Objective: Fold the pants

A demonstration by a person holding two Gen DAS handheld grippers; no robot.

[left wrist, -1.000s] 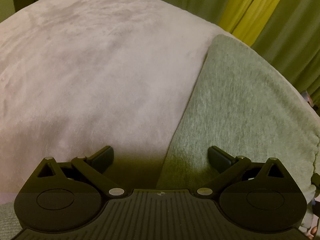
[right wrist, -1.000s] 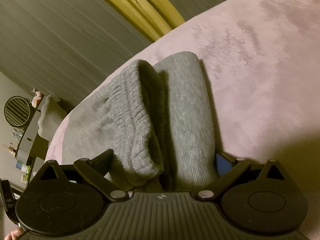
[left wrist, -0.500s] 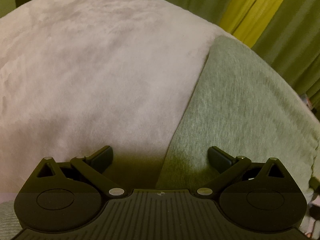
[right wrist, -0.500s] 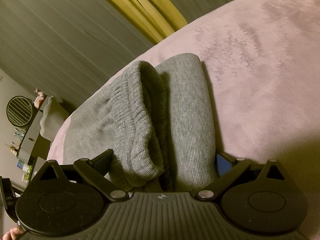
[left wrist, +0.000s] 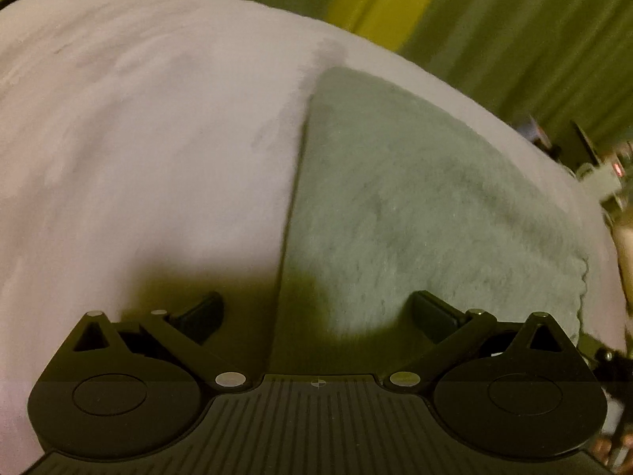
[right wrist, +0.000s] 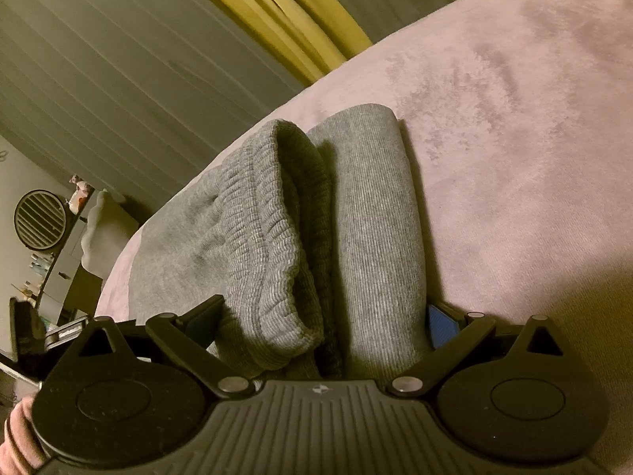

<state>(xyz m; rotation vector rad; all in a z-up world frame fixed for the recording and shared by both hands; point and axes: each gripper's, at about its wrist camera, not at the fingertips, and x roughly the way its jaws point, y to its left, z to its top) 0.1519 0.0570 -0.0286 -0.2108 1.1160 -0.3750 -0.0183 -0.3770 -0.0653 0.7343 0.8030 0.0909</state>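
Your left hand-held gripper (left wrist: pixel 316 310) hangs over the bed (left wrist: pixel 138 150) with its fingers (left wrist: pixel 433 310) spread wide and nothing between them; one fingertip sits above the pale pink cover, the other above the grey pants (left wrist: pixel 415 217). From this side the pants lie flat on the cover, and their straight folded edge runs away from you, passing between the two fingertips. This view is smeared by motion, so you cannot read the weave or tell whether the fingertips touch the cloth. Your right hand-held gripper (right wrist: pixel 322 316) has a thick bundle of the pants (right wrist: pixel 356 237) filling the gap between its fingers (right wrist: pixel 201 312), which are held apart by the fabric; the cloth presses against both pads, so it looks clamped, though the contact is partly hidden by the folds. In that bundle the ribbed waistband (right wrist: pixel 269 245) doubles over on the left and a smoother folded layer lies beside it on the right, both resting on the bed (right wrist: pixel 514 158). The rest of the pants spreads flat on the cover beyond the waistband. Green curtains (right wrist: pixel 118 59) with a yellow panel (right wrist: pixel 285 12) hang behind the bed. A pink sleeve (right wrist: pixel 19 431) shows at the lower left corner of the right view, against the gripper body.
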